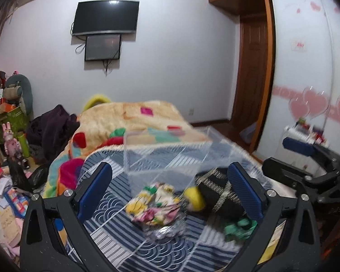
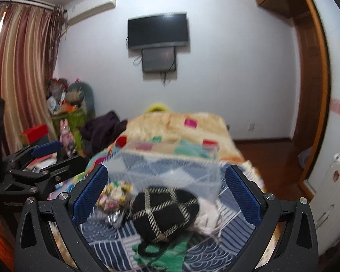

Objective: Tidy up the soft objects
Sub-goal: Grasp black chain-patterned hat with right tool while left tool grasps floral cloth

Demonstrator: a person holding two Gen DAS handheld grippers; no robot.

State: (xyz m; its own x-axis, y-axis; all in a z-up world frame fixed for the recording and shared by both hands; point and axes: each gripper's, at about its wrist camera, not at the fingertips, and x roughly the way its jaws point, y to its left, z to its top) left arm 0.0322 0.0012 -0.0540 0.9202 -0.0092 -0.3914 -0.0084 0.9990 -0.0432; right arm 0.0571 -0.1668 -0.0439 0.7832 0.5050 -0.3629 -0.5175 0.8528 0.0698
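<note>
Left tool (image 1: pixel 170 190): blue pads spread wide, released, nothing between them; it hangs over the soft things on the bed.
Right tool (image 2: pixel 166 195): blue pads spread wide, released, gripping nothing; the black cap lies below the gap between them.
Bed (image 1: pixel 115 204): covered with a blue and white patterned sheet; every place below is told from it.
Box (image 1: pixel 167 149): clear plastic, on the bed's middle, behind the heap of soft things; blurred.
Floral cloth (image 1: pixel 155 204): a crumpled bundle of white, yellow, pink and green, on the bed just in front of the box.
Black cap (image 2: pixel 163 210): knitted, with pale criss-cross lines, on the bed beside the floral cloth, lying partly on the green cloth.
Yellow piece (image 1: pixel 193 198): small and soft, between the floral cloth and the black cap; too blurred to tell what it is.
Green cloth (image 2: pixel 163 252): at the bed's near edge, partly under the cap.
White cloth (image 2: pixel 207 217): on the bed, touching the cap's right side.
Blanket (image 1: pixel 133 122): tan with coloured patches, bunched on the bed's far end.
TV (image 1: pixel 105 17): on the wall beyond the bed.
</note>
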